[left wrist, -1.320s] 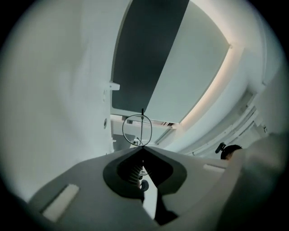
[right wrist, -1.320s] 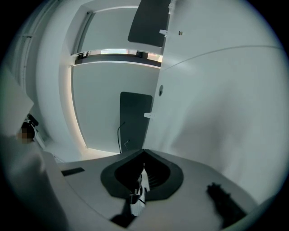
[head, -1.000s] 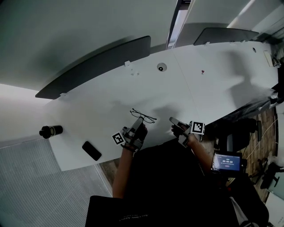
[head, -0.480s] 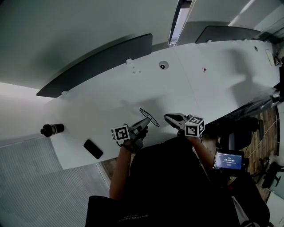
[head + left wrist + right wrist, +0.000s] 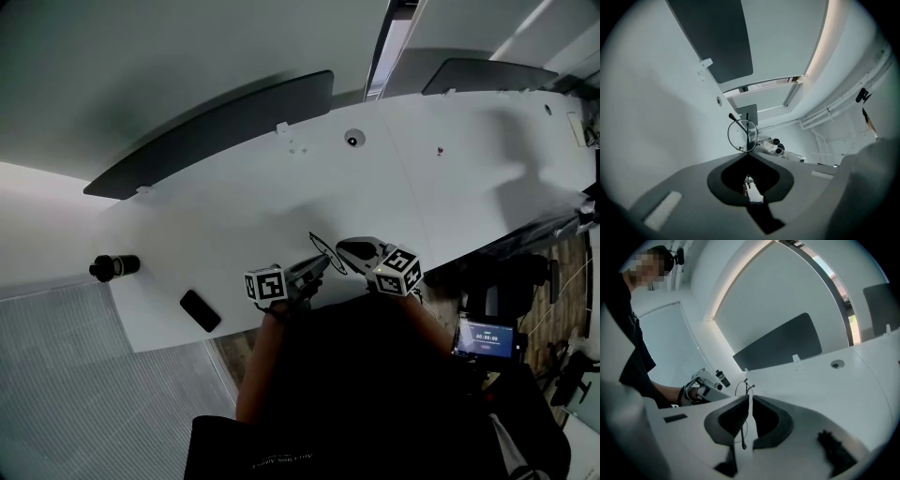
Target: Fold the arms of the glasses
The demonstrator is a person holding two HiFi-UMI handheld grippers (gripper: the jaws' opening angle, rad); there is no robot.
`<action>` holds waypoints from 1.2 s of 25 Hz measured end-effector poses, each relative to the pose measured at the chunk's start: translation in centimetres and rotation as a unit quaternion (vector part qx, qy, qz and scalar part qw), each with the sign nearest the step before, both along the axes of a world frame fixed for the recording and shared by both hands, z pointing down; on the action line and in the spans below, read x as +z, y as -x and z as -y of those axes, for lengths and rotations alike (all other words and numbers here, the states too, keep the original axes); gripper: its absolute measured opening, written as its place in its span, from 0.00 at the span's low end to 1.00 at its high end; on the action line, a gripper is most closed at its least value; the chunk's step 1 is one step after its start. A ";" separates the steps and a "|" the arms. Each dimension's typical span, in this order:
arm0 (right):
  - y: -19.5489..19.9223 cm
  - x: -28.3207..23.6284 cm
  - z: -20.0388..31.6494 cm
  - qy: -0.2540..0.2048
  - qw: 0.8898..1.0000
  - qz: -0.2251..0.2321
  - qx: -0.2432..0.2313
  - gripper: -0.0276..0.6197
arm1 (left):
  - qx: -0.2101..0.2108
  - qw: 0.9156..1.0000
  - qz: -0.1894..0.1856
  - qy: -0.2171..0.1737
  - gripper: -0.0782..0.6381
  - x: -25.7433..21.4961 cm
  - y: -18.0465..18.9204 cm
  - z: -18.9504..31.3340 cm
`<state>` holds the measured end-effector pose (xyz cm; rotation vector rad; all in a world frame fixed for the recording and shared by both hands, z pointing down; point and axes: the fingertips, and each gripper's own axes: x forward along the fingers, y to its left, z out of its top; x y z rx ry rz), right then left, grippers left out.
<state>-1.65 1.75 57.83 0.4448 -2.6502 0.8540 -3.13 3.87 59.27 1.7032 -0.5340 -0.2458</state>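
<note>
A: Where are the glasses (image 5: 323, 253)?
B: Held over the white table (image 5: 234, 206), near its front edge, between the 2 grippers.
A: And the jaws?
B: The left gripper (image 5: 317, 266) pinches the frame beside a lens; the right gripper (image 5: 343, 250) is closed on 1 arm.

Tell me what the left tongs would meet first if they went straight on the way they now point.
Probably the right tongs, seen just beyond the thin black wire-rimmed glasses that the left tongs are shut on. Depth is unclear, yet the head view also shows the two tongs close together.
</note>
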 end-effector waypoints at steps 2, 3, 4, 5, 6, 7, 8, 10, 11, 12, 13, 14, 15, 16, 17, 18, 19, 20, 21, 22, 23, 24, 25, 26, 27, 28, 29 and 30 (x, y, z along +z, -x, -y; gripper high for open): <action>0.8 -0.1 -0.7 -0.008 1.000 -0.012 -0.021 0.08 | -0.003 1.000 0.000 0.002 0.12 0.2 0.3 -0.2; 1.2 0.0 -1.0 -0.012 0.999 -0.022 -0.033 0.10 | -0.005 1.000 0.000 0.001 0.12 0.2 0.3 -0.3; 1.4 0.2 -1.2 -0.017 0.998 -0.033 -0.041 0.12 | -0.007 1.000 -0.001 0.001 0.12 0.2 0.2 -0.3; 1.4 0.5 -1.4 -0.022 0.998 -0.045 -0.046 0.12 | -0.009 1.000 -0.003 0.001 0.12 0.1 0.1 -0.2; 1.4 0.8 -1.4 -0.026 0.997 -0.056 -0.048 0.12 | -0.011 1.000 -0.005 0.001 0.12 0.1 0.0 -0.1; 1.3 0.9 -1.4 -0.030 0.996 -0.064 -0.048 0.12 | -0.013 1.000 -0.006 0.002 0.12 0.1 0.0 -0.1; 1.4 0.9 -1.4 -0.033 0.996 -0.069 -0.048 0.12 | -0.015 1.000 -0.006 0.003 0.12 0.1 0.0 -0.1; 1.5 0.8 -1.5 -0.036 0.995 -0.073 -0.050 0.12 | -0.017 1.000 -0.008 0.005 0.12 0.2 0.0 -0.2; 1.4 0.8 -1.4 -0.036 0.995 -0.073 -0.050 0.12 | -0.018 1.000 -0.011 0.007 0.12 0.2 0.0 -0.2; 1.3 0.8 -1.3 -0.034 0.996 -0.071 -0.048 0.12 | -0.019 1.000 -0.013 0.009 0.12 0.3 0.1 -0.2; 1.2 0.8 -1.1 -0.031 0.996 -0.068 -0.043 0.12 | -0.019 1.000 -0.015 0.009 0.12 0.3 0.1 -0.2; 1.0 0.9 -1.0 -0.026 0.997 -0.064 -0.037 0.12 | -0.020 1.000 -0.016 0.009 0.12 0.3 0.1 -0.1; 0.7 1.1 -0.8 -0.020 0.997 -0.062 -0.032 0.12 | -0.020 1.000 -0.017 0.009 0.12 0.3 0.1 -0.1; 0.5 1.2 -0.7 -0.016 0.998 -0.061 -0.027 0.13 | -0.020 1.000 -0.018 0.010 0.12 0.3 0.1 -0.1; 0.3 1.2 -0.6 -0.014 0.998 -0.060 -0.024 0.13 | -0.019 1.000 -0.019 0.010 0.12 0.3 0.1 -0.1; 0.1 1.2 -0.5 -0.013 0.998 -0.060 -0.020 0.14 | -0.019 1.000 -0.019 0.011 0.12 0.3 0.1 -0.1; 0.0 1.1 -0.5 -0.012 0.998 -0.058 -0.017 0.14 | -0.020 1.000 -0.019 0.011 0.12 0.4 0.1 -0.1; -0.1 1.0 -0.4 -0.009 0.998 -0.055 -0.013 0.14 | -0.022 0.999 -0.020 0.012 0.12 0.4 0.2 -0.1; -0.3 0.9 -0.2 -0.006 0.999 -0.052 -0.007 0.14 | -0.024 0.999 -0.021 0.012 0.12 0.4 0.3 0.0; -0.4 0.8 -0.1 -0.002 0.999 -0.049 -0.001 0.14 | -0.027 0.999 -0.021 0.012 0.12 0.4 0.4 0.0; -0.6 0.8 0.0 0.001 0.999 -0.048 0.005 0.14 | -0.029 0.999 -0.021 0.012 0.12 0.4 0.6 0.0; -0.8 0.8 0.1 0.003 0.999 -0.049 0.010 0.14 | -0.030 0.999 -0.020 0.012 0.12 0.4 0.7 0.1; -0.9 0.9 0.2 0.003 0.999 -0.050 0.015 0.14 | -0.032 0.999 -0.019 0.012 0.12 0.5 0.8 0.1; -1.1 1.0 0.3 0.004 0.999 -0.051 0.019 0.14 | -0.034 0.999 -0.018 0.013 0.12 0.6 1.0 0.1; -1.3 1.1 0.4 0.005 0.998 -0.052 0.024 0.14 | -0.036 0.999 -0.017 0.013 0.12 0.7 1.1 0.2; -1.5 1.1 0.5 0.007 0.998 -0.053 0.031 0.14 | -0.040 0.999 -0.016 0.013 0.12 0.7 1.3 0.2; -1.8 1.2 0.7 0.010 0.998 -0.055 0.039 0.15 | -0.043 0.999 -0.014 0.013 0.12 0.8 1.4 0.3; -2.1 1.3 0.8 0.014 0.997 -0.057 0.047 0.15 | -0.047 0.999 -0.013 0.013 0.12 0.8 1.5 0.3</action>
